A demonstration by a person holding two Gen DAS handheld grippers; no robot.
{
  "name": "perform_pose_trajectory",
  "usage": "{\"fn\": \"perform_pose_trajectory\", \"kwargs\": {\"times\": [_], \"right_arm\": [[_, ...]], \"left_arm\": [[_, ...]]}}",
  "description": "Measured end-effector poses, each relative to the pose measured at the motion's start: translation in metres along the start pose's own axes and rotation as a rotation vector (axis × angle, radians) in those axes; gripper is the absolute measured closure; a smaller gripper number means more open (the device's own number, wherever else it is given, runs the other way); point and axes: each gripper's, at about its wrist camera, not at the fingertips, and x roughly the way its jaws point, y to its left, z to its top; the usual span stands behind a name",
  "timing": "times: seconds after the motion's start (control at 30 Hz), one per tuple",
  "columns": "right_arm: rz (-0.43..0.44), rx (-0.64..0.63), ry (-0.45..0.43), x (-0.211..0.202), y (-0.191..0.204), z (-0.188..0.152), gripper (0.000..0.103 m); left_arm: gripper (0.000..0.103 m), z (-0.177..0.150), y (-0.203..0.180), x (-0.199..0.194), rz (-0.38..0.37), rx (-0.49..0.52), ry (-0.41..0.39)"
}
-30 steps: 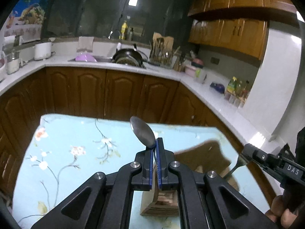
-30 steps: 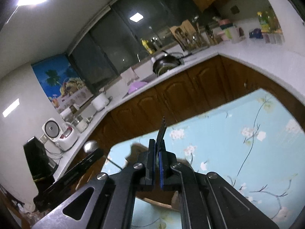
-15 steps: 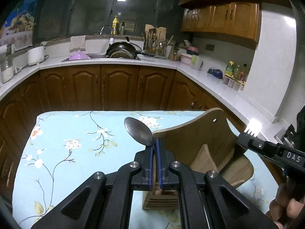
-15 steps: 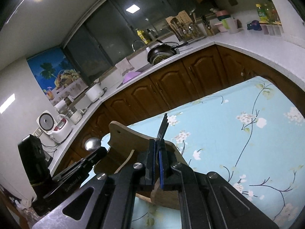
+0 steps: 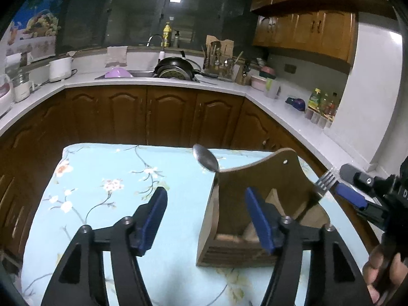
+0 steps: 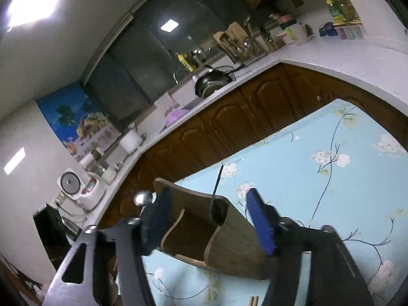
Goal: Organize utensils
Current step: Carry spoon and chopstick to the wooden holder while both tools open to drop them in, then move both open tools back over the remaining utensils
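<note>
A wooden utensil holder (image 5: 237, 204) stands on the flowered blue tablecloth (image 5: 114, 178). A metal spoon (image 5: 205, 158) leans bowl-up in its left corner, free of the pads. My left gripper (image 5: 206, 215) sits just before the holder, its jaws opening, with only the holder's corner between them. A fork (image 5: 323, 179) stands tines-up at the holder's right side, with the right gripper (image 5: 343, 186) beside it. In the right wrist view the fork (image 6: 216, 186) rises edge-on from the holder (image 6: 229, 234). The right gripper (image 6: 209, 219) has its jaws opening, pads clear of the fork. The spoon (image 6: 142, 197) peeks out at the left.
A person's hand (image 5: 382, 272) grips the right tool at the lower right. Brown cabinets (image 5: 165, 112) and a white counter (image 5: 293, 117) with a sink, a black pan (image 5: 176, 68) and bottles wrap around the table. A rice cooker (image 6: 79, 188) stands at the left.
Both grippers were shut, the left on the spoon and the right on the fork. Both have spread apart and let go. Spoon and fork now stand in the holder.
</note>
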Motion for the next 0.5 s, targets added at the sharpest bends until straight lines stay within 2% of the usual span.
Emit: {"fn": "perform_pose_trajectory", "kwargs": {"times": [0.07,0.13,0.2,0.5], "right_arm": [[0.012,0.014,0.0,-0.009,-0.001,-0.002,0.031],[0.023,0.027,-0.004,-0.023,-0.001,-0.006,0.019],[0.038,0.036,0.0,-0.038,-0.001,-0.013,0.014],[0.003,-0.063,0.034,-0.103,0.009,-0.069,0.012]], "left_arm": [[0.029,-0.006,0.003,-0.012,0.002,-0.018,0.002],[0.024,-0.012,0.006,-0.027,0.003,-0.042,-0.002],[0.022,-0.022,0.008,-0.047,-0.002,-0.063,0.001],[0.016,-0.083,0.024,-0.138,-0.01,-0.127,-0.012]]}}
